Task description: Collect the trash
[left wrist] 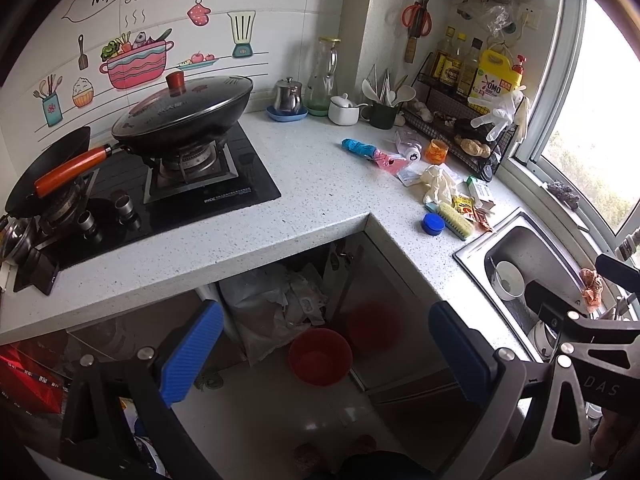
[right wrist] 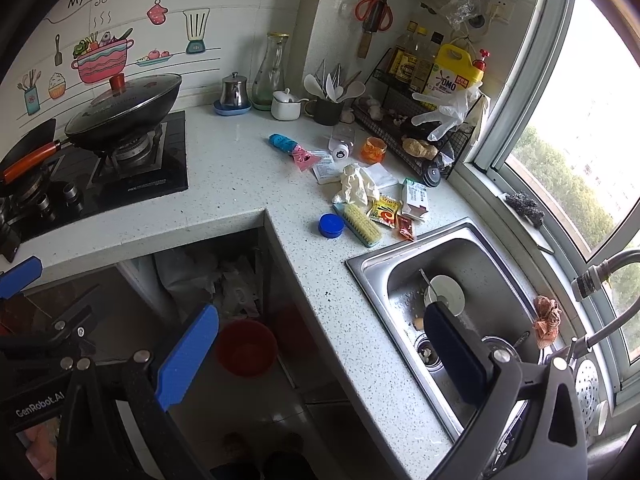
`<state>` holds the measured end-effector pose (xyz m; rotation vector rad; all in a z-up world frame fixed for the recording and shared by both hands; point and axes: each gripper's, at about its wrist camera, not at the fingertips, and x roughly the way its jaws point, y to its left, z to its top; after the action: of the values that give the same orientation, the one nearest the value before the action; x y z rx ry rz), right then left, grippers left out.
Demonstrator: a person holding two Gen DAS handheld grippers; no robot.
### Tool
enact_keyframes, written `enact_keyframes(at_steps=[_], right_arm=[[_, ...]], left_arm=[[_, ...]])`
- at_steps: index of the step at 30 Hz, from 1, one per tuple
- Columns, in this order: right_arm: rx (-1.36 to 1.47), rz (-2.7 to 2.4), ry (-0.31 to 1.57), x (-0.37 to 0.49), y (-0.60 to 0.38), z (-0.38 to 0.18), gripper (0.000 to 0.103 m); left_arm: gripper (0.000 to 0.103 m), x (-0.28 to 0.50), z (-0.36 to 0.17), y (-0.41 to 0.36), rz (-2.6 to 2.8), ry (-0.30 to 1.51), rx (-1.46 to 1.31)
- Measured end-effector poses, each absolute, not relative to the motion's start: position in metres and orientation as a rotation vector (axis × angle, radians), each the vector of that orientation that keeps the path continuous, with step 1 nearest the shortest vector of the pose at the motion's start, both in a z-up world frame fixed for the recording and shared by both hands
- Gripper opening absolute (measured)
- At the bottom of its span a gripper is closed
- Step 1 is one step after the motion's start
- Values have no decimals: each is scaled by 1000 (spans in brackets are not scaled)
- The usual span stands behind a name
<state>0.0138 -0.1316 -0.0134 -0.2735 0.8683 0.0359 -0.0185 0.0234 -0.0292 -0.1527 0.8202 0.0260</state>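
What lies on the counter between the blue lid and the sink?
A scrub brush with yellow bristles lies between the blue lid and the sink, beside the lid; clearest in the right wrist view.

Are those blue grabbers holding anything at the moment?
No. Both the left gripper and the right gripper are wide open, with nothing between their fingers; the trash lies untouched on the counter.
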Motion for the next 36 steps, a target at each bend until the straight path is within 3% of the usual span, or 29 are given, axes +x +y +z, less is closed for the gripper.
enact_keyframes(at_steps=[15,25,36], right_arm=[[-263,-11,887,44,-151,-21,103],[-213,-71,934,116,-199,-40,103],[-199,-76,1051,213,-259,-85,103]], left_arm=[[102,29,-31,5,-36,844,-35],[102,131,-46,-51,-149,899,20],[102,251,-98,-117,-231,1017,70]])
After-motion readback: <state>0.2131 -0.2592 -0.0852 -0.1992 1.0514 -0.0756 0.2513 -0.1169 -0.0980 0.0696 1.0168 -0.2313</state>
